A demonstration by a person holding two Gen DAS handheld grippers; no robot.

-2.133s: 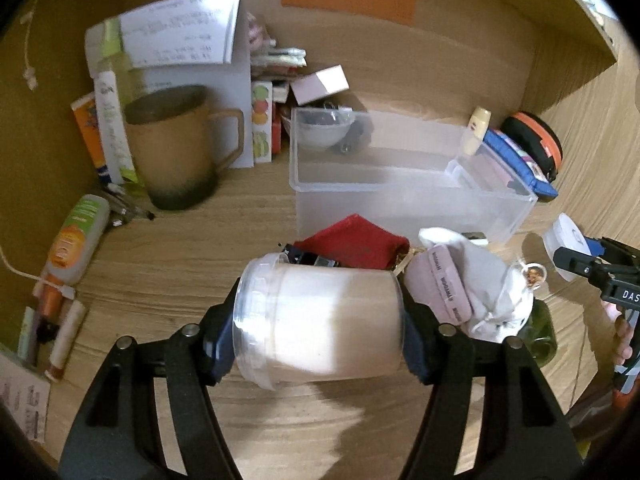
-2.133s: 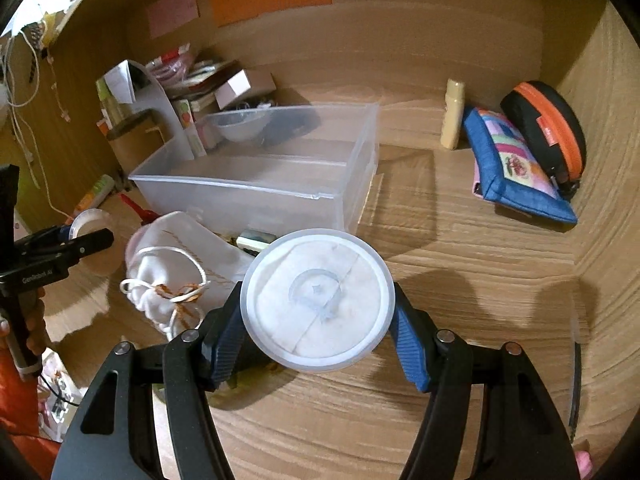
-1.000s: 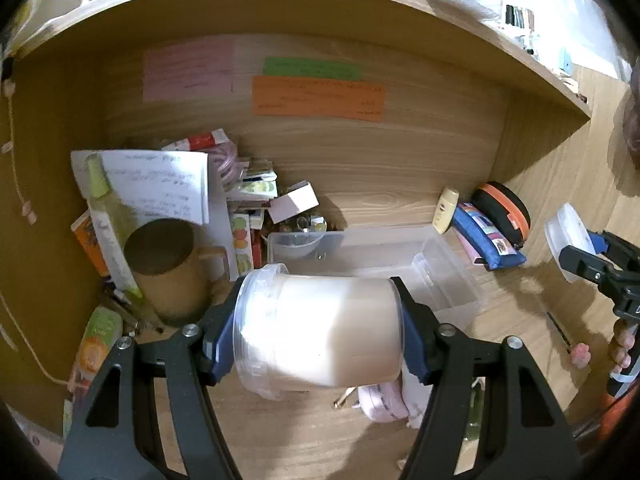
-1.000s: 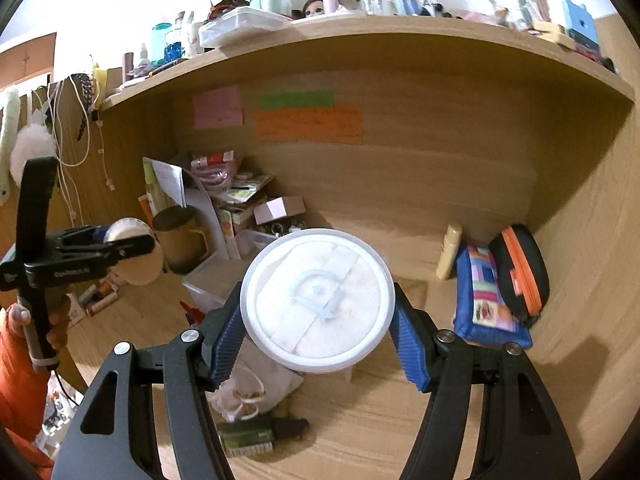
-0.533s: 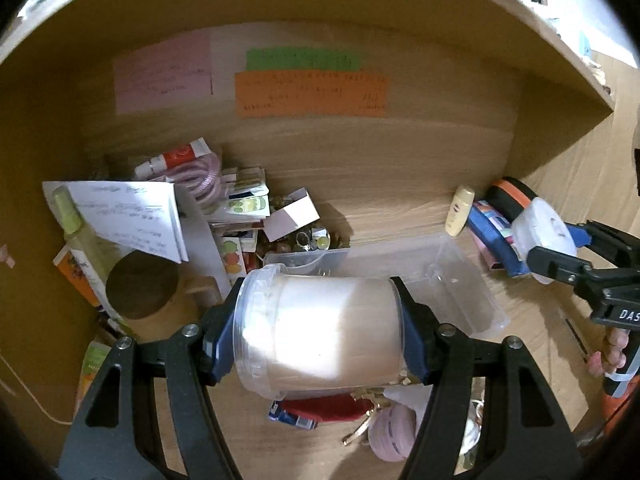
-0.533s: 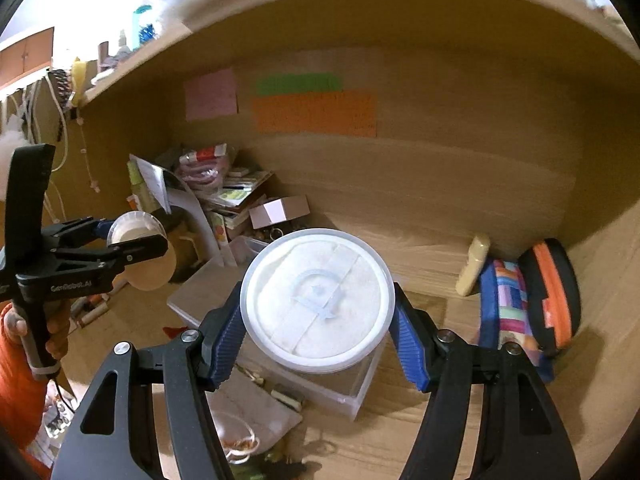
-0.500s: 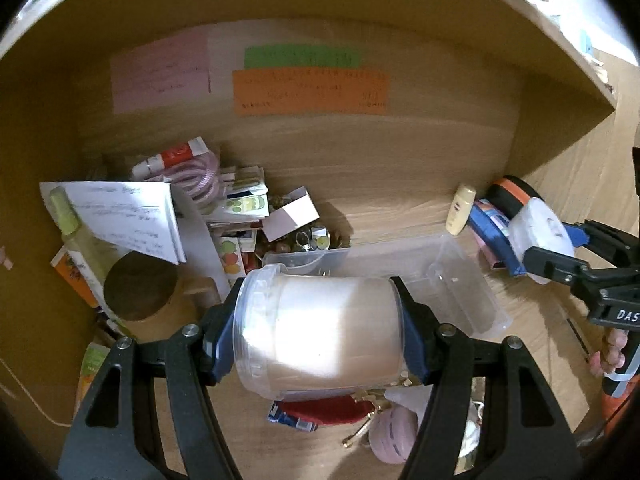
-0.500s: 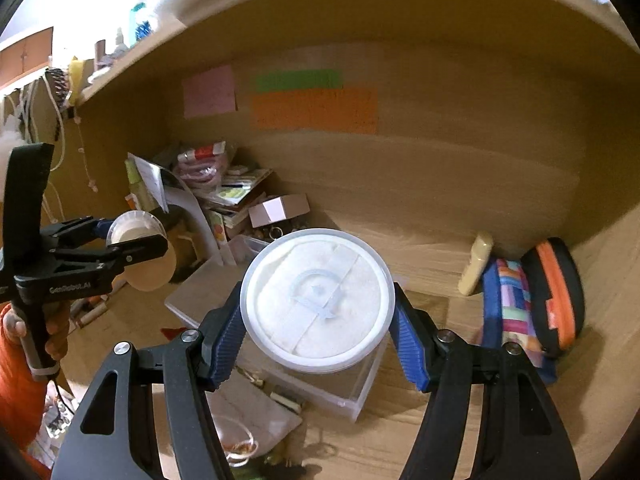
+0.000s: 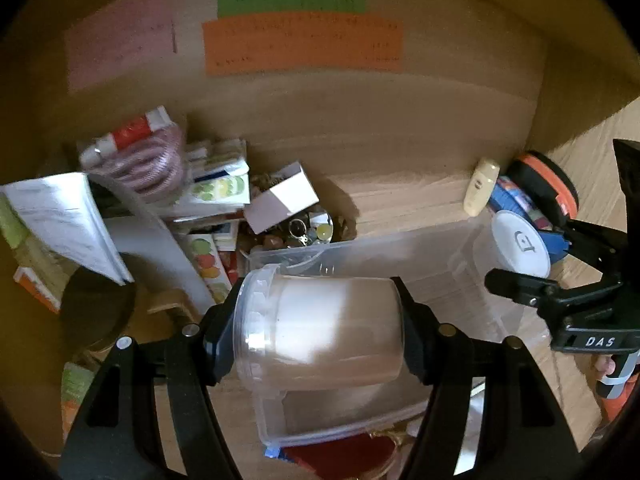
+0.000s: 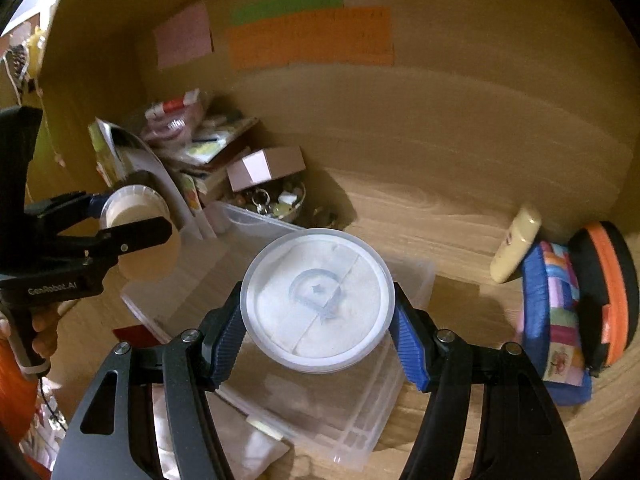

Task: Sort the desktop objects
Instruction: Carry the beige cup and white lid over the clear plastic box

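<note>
My left gripper (image 9: 320,328) is shut on a clear plastic jar of white cotton pads (image 9: 324,328), held sideways above the clear plastic bin (image 9: 460,248). It also shows in the right wrist view (image 10: 132,216). My right gripper (image 10: 318,308) is shut on a second clear round container of cotton pads (image 10: 318,300), lid facing the camera, above the same bin (image 10: 352,420). The right gripper and its container (image 9: 520,250) show at the right in the left wrist view, over the bin's right end.
A brown mug (image 9: 96,312), papers, boxes and a bowl of trinkets (image 10: 276,200) crowd the back left corner. A cream tube (image 10: 516,244), a blue pouch (image 10: 556,320) and an orange-black case (image 10: 608,292) lie right. A red pouch (image 9: 340,452) and white cloth (image 10: 248,452) lie in front of the bin.
Both grippers have moved forward and down toward the bin, each still holding its container. The right gripper has come closer to the left, now over the bin's right end.
</note>
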